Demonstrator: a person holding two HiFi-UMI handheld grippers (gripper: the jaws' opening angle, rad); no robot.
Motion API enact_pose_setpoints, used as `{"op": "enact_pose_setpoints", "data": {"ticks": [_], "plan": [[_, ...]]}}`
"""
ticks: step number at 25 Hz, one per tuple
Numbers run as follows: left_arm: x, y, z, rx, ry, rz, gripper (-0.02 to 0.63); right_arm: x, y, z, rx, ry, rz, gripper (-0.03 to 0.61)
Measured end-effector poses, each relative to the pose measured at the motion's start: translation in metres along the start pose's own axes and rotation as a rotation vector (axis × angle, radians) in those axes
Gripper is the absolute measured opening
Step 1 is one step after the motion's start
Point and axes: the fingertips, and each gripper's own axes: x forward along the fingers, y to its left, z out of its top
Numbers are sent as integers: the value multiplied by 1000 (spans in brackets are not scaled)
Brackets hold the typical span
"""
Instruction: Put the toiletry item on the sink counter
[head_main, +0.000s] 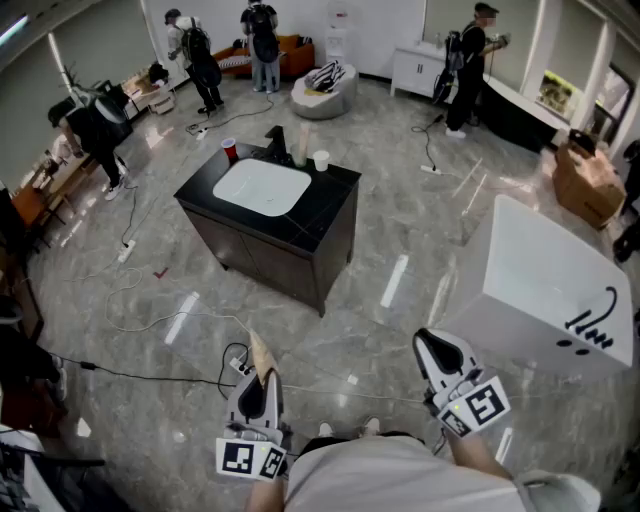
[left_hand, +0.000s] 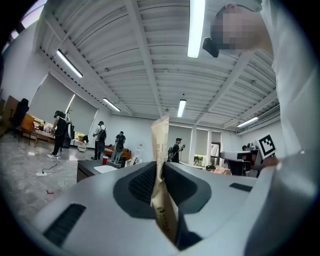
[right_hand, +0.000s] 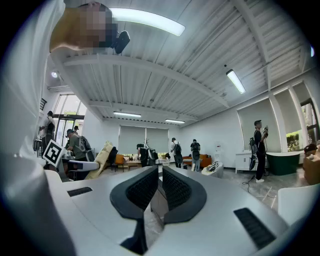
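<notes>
pouch: thin tan pouch (left_hand: 161, 150), upright, pinched low down so its top pokes up past the pads
left claw: left claw (head_main: 262, 374) is clamped on the pouch, held level down by the person's body
right claw: right claw (right_hand: 160, 187) has its pads pretty much together with nothing in there, also level
desk: black desk (head_main: 328, 200) is well ahead across the floor, so the pouch isn't on it yet
basin: white basin (head_main: 262, 187) sunk into the desk top
on the desk: red cup (head_main: 229, 150), white cup (head_main: 321, 160) and a bottle (head_main: 300, 146) along the far edge near the tap (head_main: 277, 140)
off to the right: big white box (head_main: 545, 290)
far end: a few people standing around, cables on the floor
</notes>
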Motion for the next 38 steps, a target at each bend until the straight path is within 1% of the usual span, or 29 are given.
{"op": "enact_pose_setpoints", "data": {"ticks": [6,9,13,17,23,26,30,34,38], "plan": [[0,-17,6,4,-14,-17,46,-14,-5,7,-6,-13,-3,52],[-1,-25,2,-6,-9,-17,46,-20,-7,4,1,-6,3,52],[-1,-36,-3,-5,-8,-12,46,-27,-6,-2,28,0,41,52],[4,-49,-4,-1,-13,-5,46,-36,-9,-5,85,-5,100,52],[10,-76,-10,14,-24,0,46,-49,-21,-13,72,3,134,52],[14,-82,-16,8,-20,12,46,-53,-30,-18,92,-5,138,52],[19,-96,-14,27,-10,2,46,-60,-39,-25,118,4,138,52],[20,-95,-13,29,-5,14,46,-51,-37,-27,131,1,170,52],[26,-91,-22,14,10,23,46,-42,-40,-30,134,-1,187,52]]}}
